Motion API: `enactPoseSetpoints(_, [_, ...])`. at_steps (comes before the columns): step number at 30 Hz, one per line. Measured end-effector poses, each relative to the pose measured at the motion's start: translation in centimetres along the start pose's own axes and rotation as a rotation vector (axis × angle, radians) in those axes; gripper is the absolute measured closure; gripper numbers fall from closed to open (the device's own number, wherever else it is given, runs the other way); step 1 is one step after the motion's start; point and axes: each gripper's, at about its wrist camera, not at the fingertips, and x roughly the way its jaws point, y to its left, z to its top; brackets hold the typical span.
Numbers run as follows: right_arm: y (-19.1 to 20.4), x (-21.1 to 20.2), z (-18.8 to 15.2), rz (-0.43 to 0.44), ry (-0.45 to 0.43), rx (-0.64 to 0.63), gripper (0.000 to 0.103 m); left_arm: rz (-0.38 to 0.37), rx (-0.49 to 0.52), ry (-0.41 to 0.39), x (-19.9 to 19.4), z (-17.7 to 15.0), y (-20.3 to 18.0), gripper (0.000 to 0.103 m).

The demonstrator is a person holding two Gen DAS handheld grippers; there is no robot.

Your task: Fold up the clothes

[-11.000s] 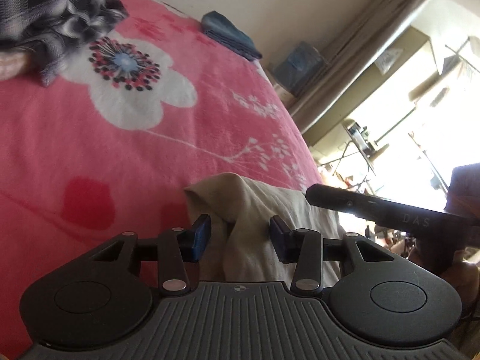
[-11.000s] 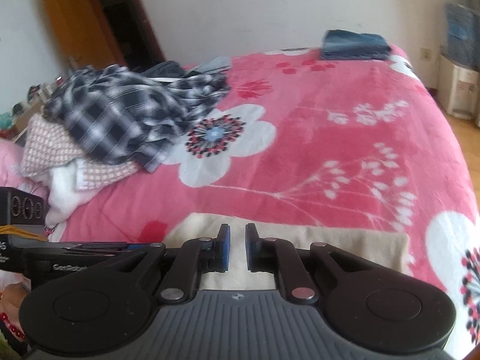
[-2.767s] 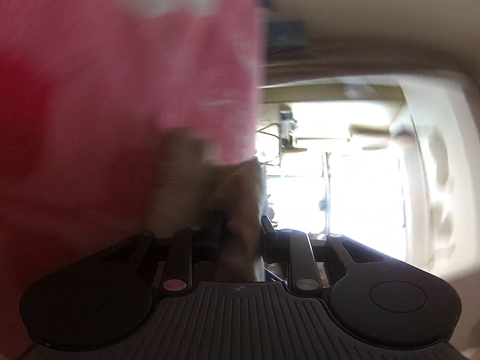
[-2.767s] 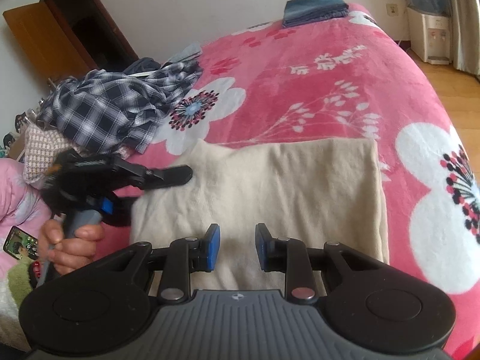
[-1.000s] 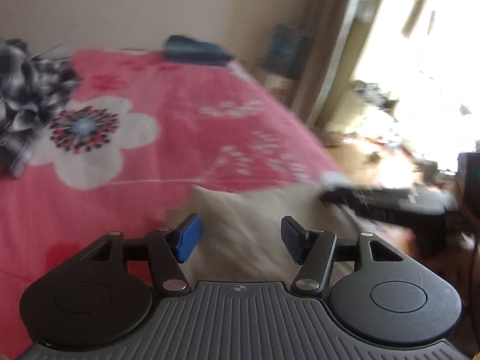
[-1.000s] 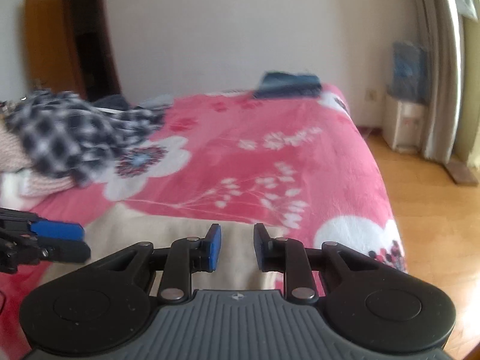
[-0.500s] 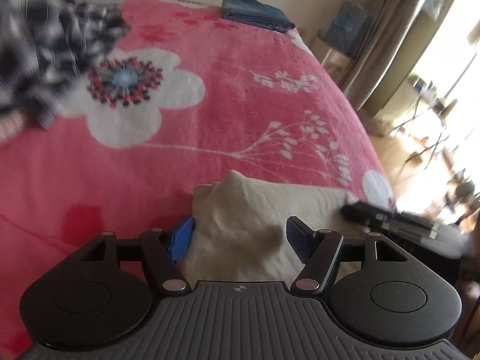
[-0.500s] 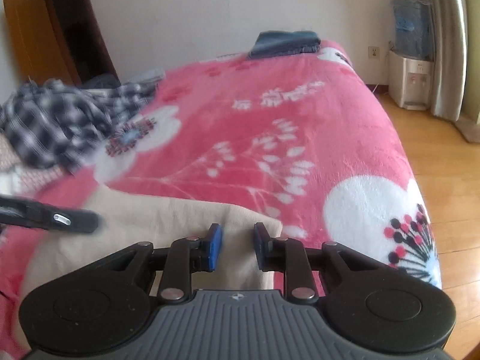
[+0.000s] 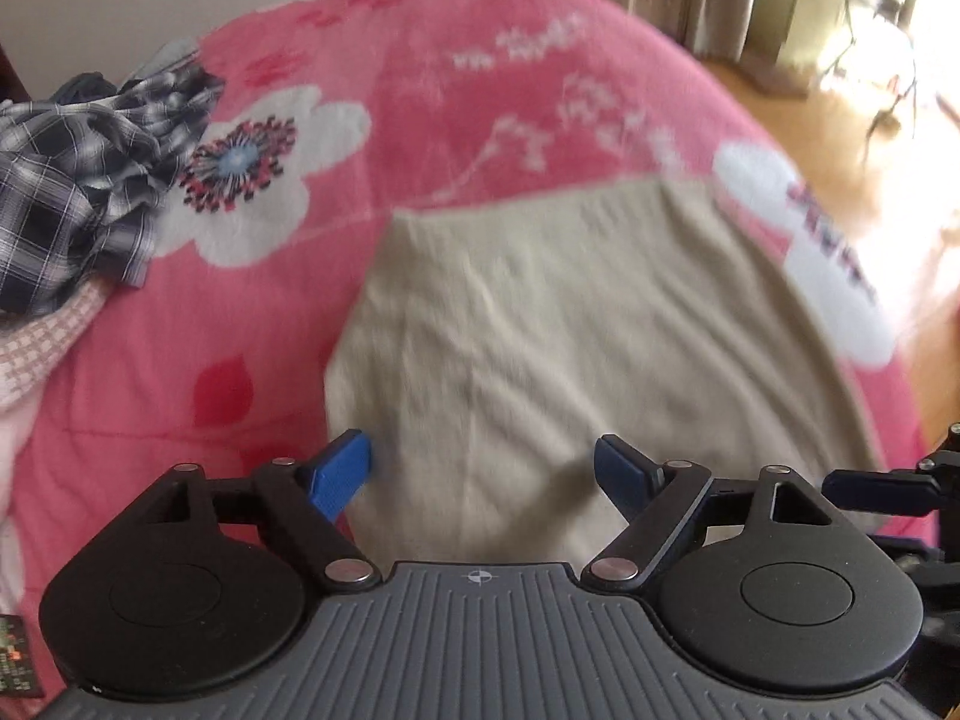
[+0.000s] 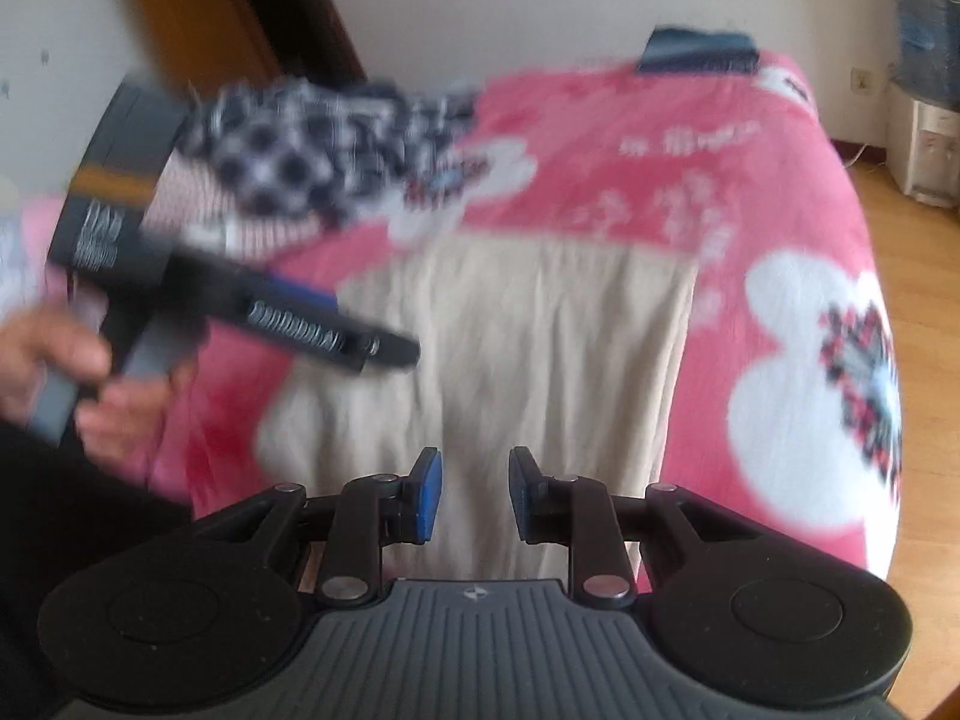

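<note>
- At 9 o'clock in the left wrist view, the plaid shirt pile lies crumpled on the pink bedspread, above a pink checked garment; these look unfolded, so more of the job likely remains.
- At the centre, the beige garment lies flat as a broad rectangle near the bed's near edge, its surface faintly creased. Half a second ago the left wrist camera saw only a small humped corner of it at 6 o'clock; now it sees nearly the whole panel, so the camera has pulled back and up.
- The left gripper stands wide apart at 6 o'clock over the cloth's near edge, holding nothing. About three seconds ago it was pinched on beige cloth, so that fold appears laid down and released.
- In the right wrist view the left gripper is blurred at 9 o'clock, sweeping over the garment's left side.
- The right gripper is parted at 6 o'clock, empty, as it was a second ago.
- At 12 o'clock a folded blue stack rests at the bed's far end.
</note>
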Motion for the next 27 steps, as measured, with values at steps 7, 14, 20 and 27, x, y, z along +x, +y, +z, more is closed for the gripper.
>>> enactPoseSetpoints(7, [3.3,-0.2,-1.1,-0.163,-0.027,-0.086,0.077,0.031,0.014,0.02,0.1,-0.6,-0.7,0.014])
enactPoseSetpoints(14, [2.5,0.9,-2.8,-0.204,0.021,-0.035,0.076,0.031,0.006,0.033,0.4,-0.8,-0.7,0.009])
enactPoseSetpoints(20, [1.8,0.5,-2.6,-0.181,0.014,0.021,0.076,0.029,-0.008,0.043,0.5,-0.8,-0.4,0.007])
enactPoseSetpoints(27, [1.4,0.3,-2.8,-0.178,0.011,0.067,0.071,0.032,-0.013,0.048,0.5,-0.8,-0.4,0.005])
